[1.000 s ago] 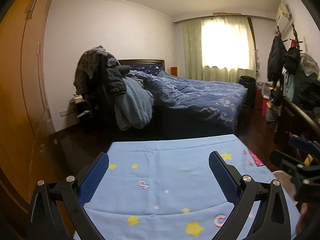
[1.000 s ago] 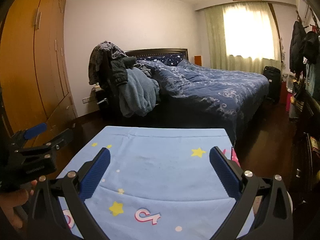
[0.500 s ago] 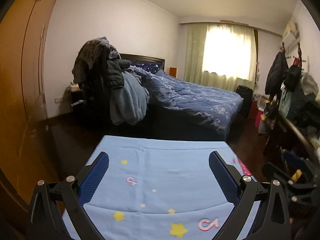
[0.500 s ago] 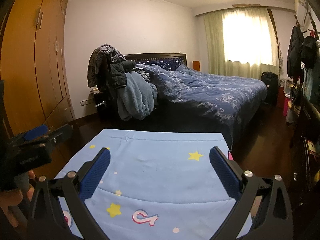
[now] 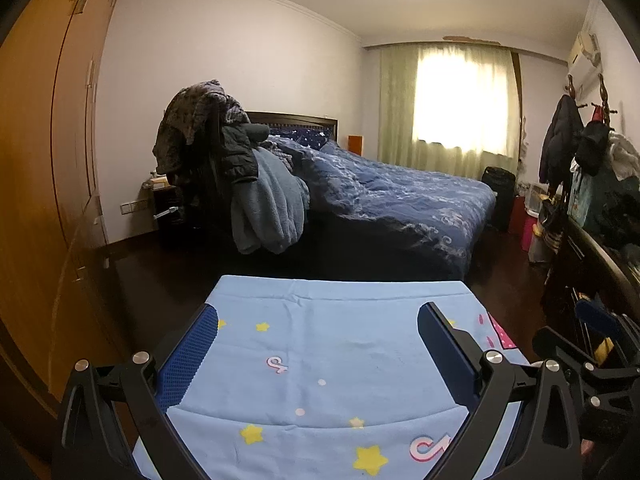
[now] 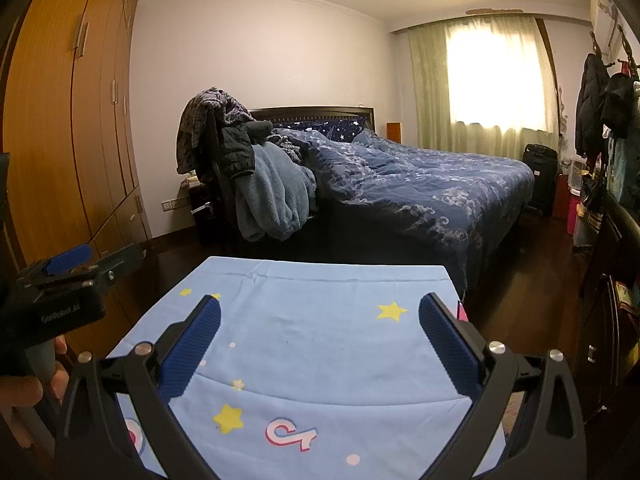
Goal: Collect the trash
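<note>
No trash shows in either view. My left gripper [image 5: 318, 320] is open and empty, held over a table covered with a light blue cloth [image 5: 340, 344] printed with stars. My right gripper [image 6: 320, 312] is open and empty over the same cloth [image 6: 320, 344]. The right gripper's body shows at the right edge of the left wrist view [image 5: 580, 360]. The left gripper's body shows at the left edge of the right wrist view [image 6: 72, 280], in a hand.
A bed with a dark blue quilt [image 5: 400, 200] stands beyond the table. Clothes hang piled on a chair [image 5: 240, 184] beside it. A wooden wardrobe [image 5: 48, 160] lines the left wall. Coats [image 5: 592, 152] and a dark cabinet [image 5: 592, 264] are at the right.
Both wrist views have tilted upward, so more ceiling shows and the table sits lower in frame. Both grippers remain open and empty.
</note>
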A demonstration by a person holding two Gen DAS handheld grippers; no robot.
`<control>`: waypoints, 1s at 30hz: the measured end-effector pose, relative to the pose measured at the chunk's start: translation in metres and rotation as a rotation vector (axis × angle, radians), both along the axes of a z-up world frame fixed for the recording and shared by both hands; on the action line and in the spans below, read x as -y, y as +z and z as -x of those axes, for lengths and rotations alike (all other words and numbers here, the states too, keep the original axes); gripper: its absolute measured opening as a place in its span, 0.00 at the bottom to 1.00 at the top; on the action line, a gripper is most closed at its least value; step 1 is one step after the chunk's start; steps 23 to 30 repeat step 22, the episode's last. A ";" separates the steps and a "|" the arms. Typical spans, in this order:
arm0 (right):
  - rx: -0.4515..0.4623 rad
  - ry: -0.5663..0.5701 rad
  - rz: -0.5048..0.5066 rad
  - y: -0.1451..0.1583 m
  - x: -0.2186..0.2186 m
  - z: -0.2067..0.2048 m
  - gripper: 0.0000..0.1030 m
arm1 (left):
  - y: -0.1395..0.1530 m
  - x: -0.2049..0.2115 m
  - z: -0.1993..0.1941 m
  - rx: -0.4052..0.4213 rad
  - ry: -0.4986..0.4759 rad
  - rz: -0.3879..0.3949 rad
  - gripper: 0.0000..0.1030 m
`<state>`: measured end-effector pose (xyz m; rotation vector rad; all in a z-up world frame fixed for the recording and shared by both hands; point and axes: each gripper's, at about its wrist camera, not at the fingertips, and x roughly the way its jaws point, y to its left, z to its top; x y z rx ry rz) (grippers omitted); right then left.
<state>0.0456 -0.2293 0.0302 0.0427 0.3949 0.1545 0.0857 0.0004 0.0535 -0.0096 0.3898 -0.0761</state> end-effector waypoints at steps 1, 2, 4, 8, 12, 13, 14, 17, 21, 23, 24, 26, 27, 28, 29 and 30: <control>0.000 0.001 -0.001 0.000 0.000 0.000 0.97 | 0.000 0.001 0.001 0.004 -0.006 -0.005 0.97; 0.001 0.001 0.000 0.000 0.000 0.001 0.97 | 0.000 0.003 0.001 0.005 -0.022 -0.010 0.97; 0.001 0.001 0.000 0.000 0.000 0.001 0.97 | -0.001 0.003 0.001 0.002 -0.030 -0.008 0.97; 0.000 0.000 0.000 0.000 -0.001 0.000 0.97 | 0.000 0.002 0.004 0.021 -0.018 -0.015 0.97; 0.003 -0.002 0.001 0.000 -0.001 0.000 0.97 | 0.001 0.000 0.003 0.016 -0.005 -0.009 0.97; 0.005 -0.002 0.002 0.000 -0.001 0.001 0.97 | 0.001 0.000 0.002 0.015 -0.001 -0.016 0.97; 0.006 -0.001 0.003 0.000 -0.002 0.001 0.97 | 0.001 0.000 0.003 0.016 0.001 -0.022 0.97; 0.006 -0.003 0.004 0.000 -0.003 0.000 0.97 | 0.000 0.001 0.000 0.002 0.014 -0.023 0.97; 0.007 -0.003 0.004 0.000 -0.003 0.000 0.97 | -0.002 -0.001 -0.002 -0.008 0.014 -0.019 0.97; 0.006 -0.002 0.003 0.000 -0.003 0.000 0.97 | -0.002 -0.001 -0.002 -0.009 0.016 -0.021 0.97; 0.006 -0.002 0.003 0.000 -0.003 0.000 0.97 | -0.002 -0.001 -0.002 -0.009 0.016 -0.021 0.97; 0.006 -0.002 0.003 0.000 -0.003 0.000 0.97 | -0.002 -0.001 -0.002 -0.009 0.016 -0.021 0.97; 0.006 -0.002 0.003 0.000 -0.003 0.000 0.97 | -0.002 -0.001 -0.002 -0.009 0.016 -0.021 0.97; 0.006 -0.002 0.003 0.000 -0.003 0.000 0.97 | -0.002 -0.001 -0.002 -0.009 0.016 -0.021 0.97; 0.006 -0.002 0.003 0.000 -0.003 0.000 0.97 | -0.002 -0.001 -0.002 -0.009 0.016 -0.021 0.97; 0.006 -0.002 0.003 0.000 -0.003 0.000 0.97 | -0.002 -0.001 -0.002 -0.009 0.016 -0.021 0.97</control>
